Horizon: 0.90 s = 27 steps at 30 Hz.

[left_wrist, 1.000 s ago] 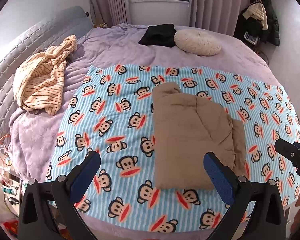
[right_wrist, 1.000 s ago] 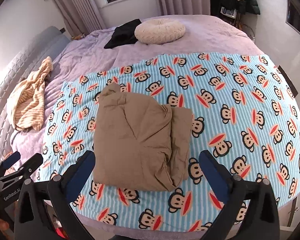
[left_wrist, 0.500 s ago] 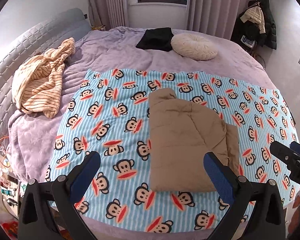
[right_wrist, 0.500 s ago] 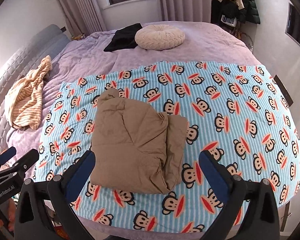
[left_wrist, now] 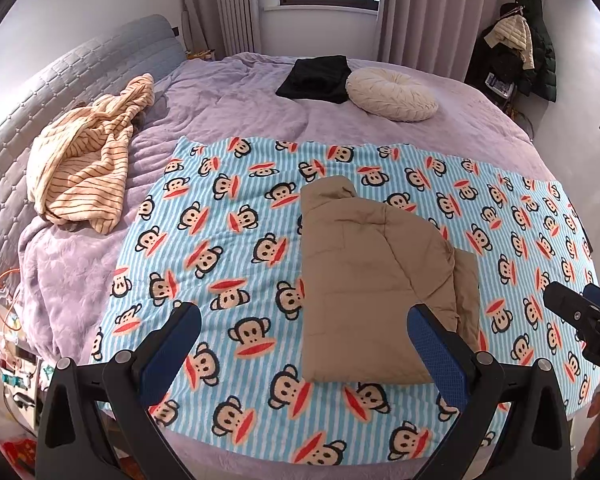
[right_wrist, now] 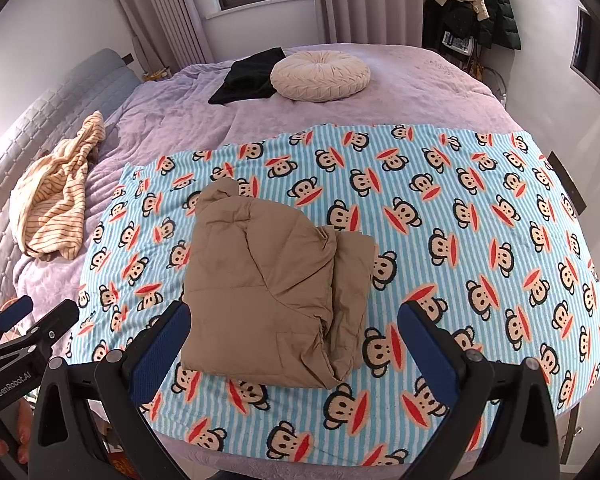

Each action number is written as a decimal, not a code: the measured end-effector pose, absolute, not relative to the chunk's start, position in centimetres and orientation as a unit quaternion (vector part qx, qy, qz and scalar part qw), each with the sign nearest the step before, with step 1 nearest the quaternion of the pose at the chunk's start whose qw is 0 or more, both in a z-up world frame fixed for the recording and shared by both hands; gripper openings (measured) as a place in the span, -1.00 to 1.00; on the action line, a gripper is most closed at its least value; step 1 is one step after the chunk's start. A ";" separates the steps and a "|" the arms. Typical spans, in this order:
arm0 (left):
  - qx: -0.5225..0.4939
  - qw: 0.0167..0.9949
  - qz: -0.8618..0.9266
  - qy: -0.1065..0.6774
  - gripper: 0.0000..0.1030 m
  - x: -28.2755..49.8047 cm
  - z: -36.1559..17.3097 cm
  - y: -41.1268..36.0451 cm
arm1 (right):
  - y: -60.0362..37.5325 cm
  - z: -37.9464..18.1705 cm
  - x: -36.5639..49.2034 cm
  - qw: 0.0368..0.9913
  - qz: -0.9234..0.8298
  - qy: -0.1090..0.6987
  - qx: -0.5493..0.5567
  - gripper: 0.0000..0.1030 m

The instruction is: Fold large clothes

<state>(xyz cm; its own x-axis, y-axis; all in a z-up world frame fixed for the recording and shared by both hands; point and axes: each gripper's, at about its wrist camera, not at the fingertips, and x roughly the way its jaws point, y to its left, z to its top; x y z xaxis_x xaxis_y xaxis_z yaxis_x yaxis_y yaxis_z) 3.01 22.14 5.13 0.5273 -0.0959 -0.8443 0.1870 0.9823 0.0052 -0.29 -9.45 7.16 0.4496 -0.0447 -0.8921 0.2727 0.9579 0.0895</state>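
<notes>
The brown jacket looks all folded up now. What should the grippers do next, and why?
Probably reach the left gripper toward the striped top lying crumpled by the headboard. The brown jacket already sits as a neat folded stack on the monkey blanket, and both the left and the right gripper are open and empty, touching nothing. The striped top looks like the one garment not yet folded.

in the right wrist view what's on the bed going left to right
striped garment → black clothing → round cream cushion; nearer the camera, the folded tan garment lies on the monkey-print blanket.
</notes>
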 end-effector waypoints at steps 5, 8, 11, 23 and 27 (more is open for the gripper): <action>0.049 0.872 -0.082 0.479 1.00 3.1 5.2 22.2 | -9.5 7.2 -0.3 0.844 -0.095 0.516 0.111 0.99; 0.048 0.872 -0.082 0.480 1.00 3.1 5.2 22.2 | -9.5 7.1 -0.3 0.844 -0.094 0.516 0.110 0.99; 0.049 0.873 -0.082 0.478 1.00 3.0 5.2 22.2 | -9.5 7.2 -0.3 0.844 -0.094 0.516 0.111 0.99; 0.048 0.874 -0.079 0.478 1.00 2.9 5.4 22.6 | -9.5 7.2 -0.4 0.844 -0.094 0.516 0.111 0.99; 0.047 0.874 -0.079 0.478 1.00 2.8 5.3 22.5 | -9.4 7.2 -0.4 0.844 -0.094 0.516 0.111 0.99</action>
